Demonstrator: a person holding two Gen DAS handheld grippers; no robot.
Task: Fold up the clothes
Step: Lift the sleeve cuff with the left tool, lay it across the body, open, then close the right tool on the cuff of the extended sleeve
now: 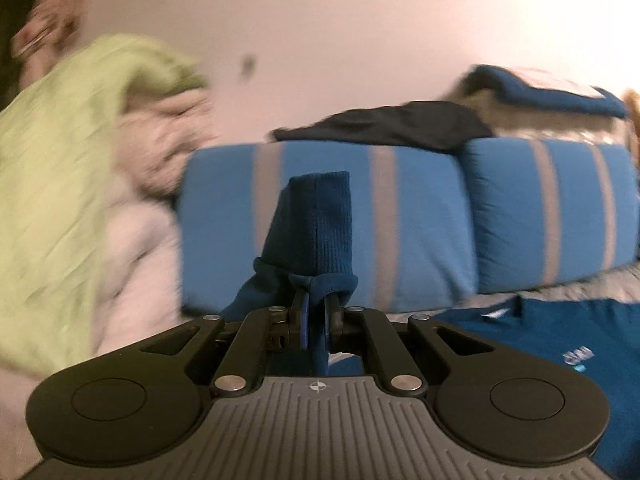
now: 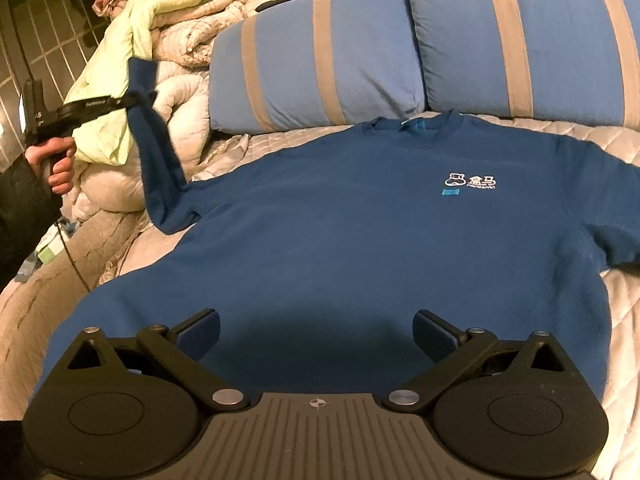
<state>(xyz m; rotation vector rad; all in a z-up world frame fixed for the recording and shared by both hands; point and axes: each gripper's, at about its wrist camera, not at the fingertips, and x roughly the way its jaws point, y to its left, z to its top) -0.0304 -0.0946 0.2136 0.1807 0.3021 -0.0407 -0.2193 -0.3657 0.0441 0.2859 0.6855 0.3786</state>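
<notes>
The left tongs are clenched on the sweatshirt's sleeve cuff, lifted beside the chest logo, likely to fold it inward; the right tongs hover released over the hem on the bed.

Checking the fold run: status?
Left gripper shut on sleeve cuff, lifted. Right gripper open above sweatshirt. Nothing in the way.

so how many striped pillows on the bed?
2. One blue striped pillow behind the sweatshirt's collar, a second beside it toward the right. More could be hidden under the bedding pile.
</notes>
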